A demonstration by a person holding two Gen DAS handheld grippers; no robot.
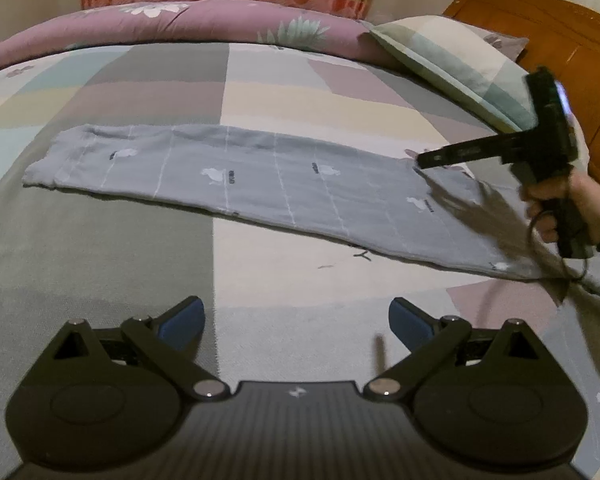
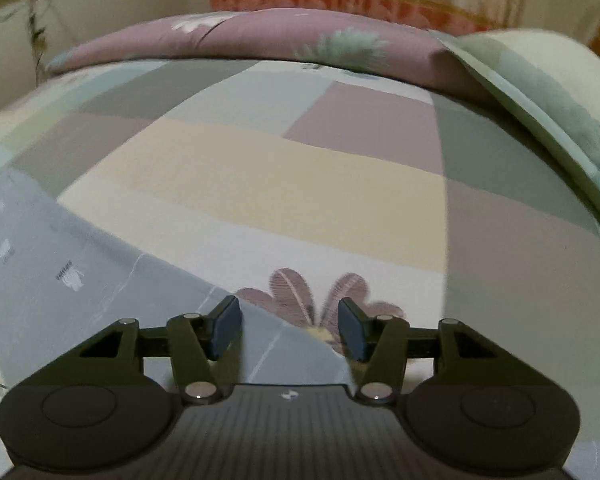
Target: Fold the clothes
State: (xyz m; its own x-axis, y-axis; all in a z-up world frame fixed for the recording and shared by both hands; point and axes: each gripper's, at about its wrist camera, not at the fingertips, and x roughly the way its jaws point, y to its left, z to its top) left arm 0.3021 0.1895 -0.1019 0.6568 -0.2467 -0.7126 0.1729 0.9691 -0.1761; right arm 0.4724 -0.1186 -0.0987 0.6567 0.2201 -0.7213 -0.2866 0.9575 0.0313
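Garment [image 1: 236, 176] flat on bed [image 1: 100, 240], pillow [image 1: 452, 64] behind

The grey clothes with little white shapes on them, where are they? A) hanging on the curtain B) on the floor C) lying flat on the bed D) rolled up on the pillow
C: the grey garment lies spread flat on the patchwork bedsheet, away from the pillow.

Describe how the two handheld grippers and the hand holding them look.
Both the left gripper and right gripper are black, with ribbed bodies, round side discs, silver pivot pins, a small white logo and blue finger pads. The right hand wears a dark wristband.
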